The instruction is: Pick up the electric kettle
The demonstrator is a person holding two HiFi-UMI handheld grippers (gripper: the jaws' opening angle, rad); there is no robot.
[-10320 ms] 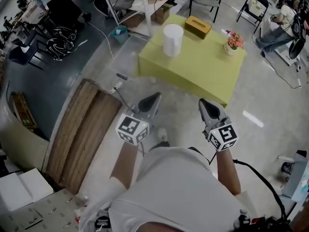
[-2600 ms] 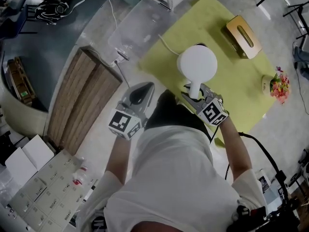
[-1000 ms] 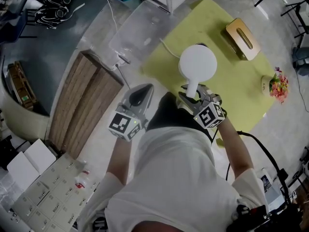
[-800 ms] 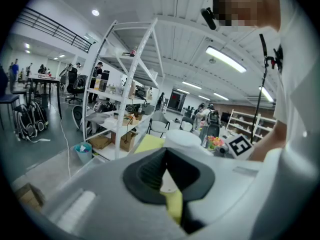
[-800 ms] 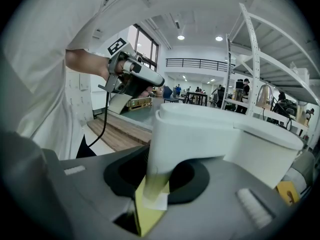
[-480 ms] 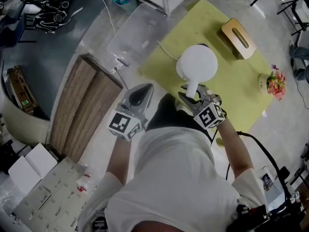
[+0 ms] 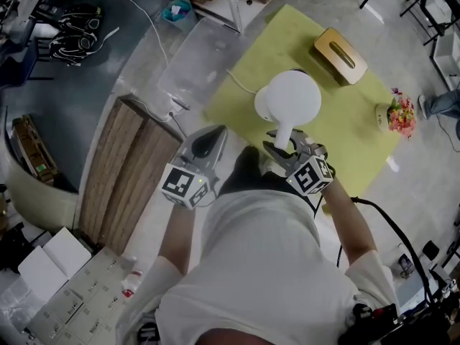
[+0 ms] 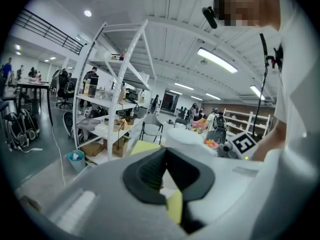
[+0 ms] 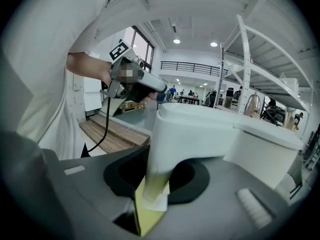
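The white electric kettle (image 7: pixel 291 99) hangs over the yellow-green table (image 7: pixel 352 131), its round lid facing up. My right gripper (image 7: pixel 286 144) is shut on the kettle's handle (image 7: pixel 283 129), at the table's near edge. In the right gripper view the handle (image 9: pixel 165 149) stands between the black pads and the kettle body (image 9: pixel 260 154) fills the right side. A white cord (image 7: pixel 241 85) runs from under the kettle off the table's left edge. My left gripper (image 7: pixel 215 134) hovers left of the table with its jaws together and nothing in them; from it the kettle (image 8: pixel 185 136) shows ahead.
A wooden tissue box (image 7: pixel 339 45) lies at the table's far side and a small pot of flowers (image 7: pixel 399 113) at its right corner. A wooden platform (image 7: pixel 122 171) lies on the floor to the left, a clear floor mat (image 7: pixel 198 56) beyond it, white shelving (image 8: pixel 115 84) behind.
The right gripper has risen a little with the kettle in its grip. The left gripper has also come up slightly, still shut and empty.
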